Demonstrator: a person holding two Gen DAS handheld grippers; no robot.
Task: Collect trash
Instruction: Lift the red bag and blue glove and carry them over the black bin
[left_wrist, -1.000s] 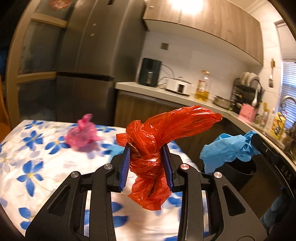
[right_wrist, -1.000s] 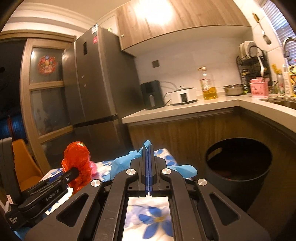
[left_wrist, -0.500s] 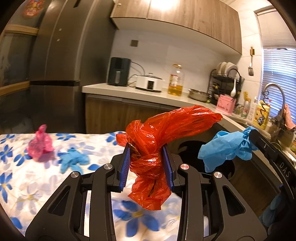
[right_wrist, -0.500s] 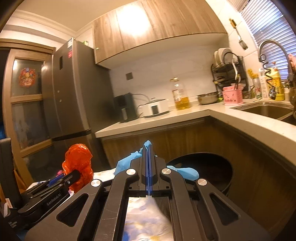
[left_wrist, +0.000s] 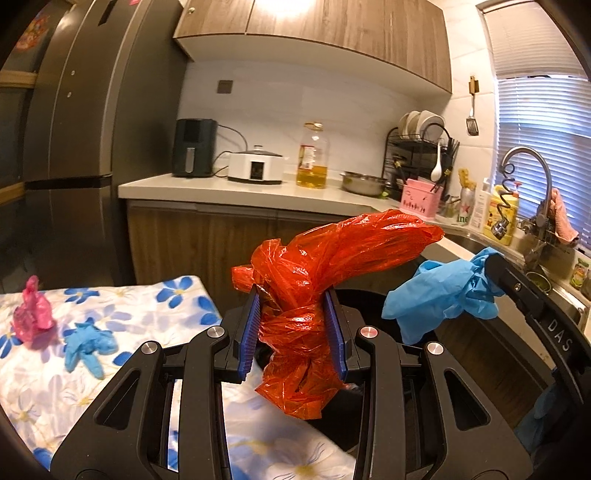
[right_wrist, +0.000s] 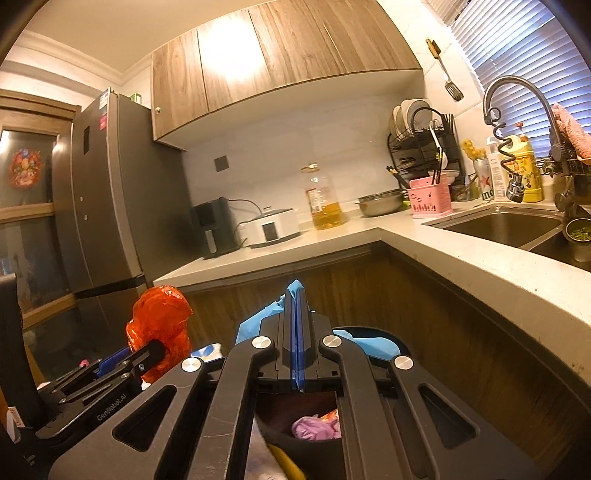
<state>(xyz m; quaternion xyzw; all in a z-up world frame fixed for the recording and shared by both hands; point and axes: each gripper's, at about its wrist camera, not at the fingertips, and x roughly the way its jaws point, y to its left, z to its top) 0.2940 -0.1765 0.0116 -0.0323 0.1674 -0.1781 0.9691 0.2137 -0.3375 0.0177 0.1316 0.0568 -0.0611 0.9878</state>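
We are carrying two pieces of trash toward the dark bin, one in each hand. Our left gripper has its jaws partly closed on the knotted waist of a red plastic bag; pinching at the knot looks a sound choice, since the twisted film there is dense enough not to slip, while the loose tail sticks up and to the right and the crumpled end hangs below. Our right gripper has its jaws pressed fully together on a thin blue glove, which spills out on both sides of the pads and droops, as limp rubber will. In the right wrist view the bin's open mouth lies directly beneath that gripper, with pink and red scraps already at the bottom, so we judge the glove is about ready to drop. The red bag seems to sit over the bin's near edge, though its body hides most of the rim in the left view. More trash waits behind on the flowered worktop: a pink bag and another blue glove, lying just beside each other. As for writing, "GenRobot.AI" runs along the left gripper's arm in the right view, "DAS" shows on the right gripper's side in the left view, and a can by the sink shows the letters "ine"; the oil bottle's label is too small to read.
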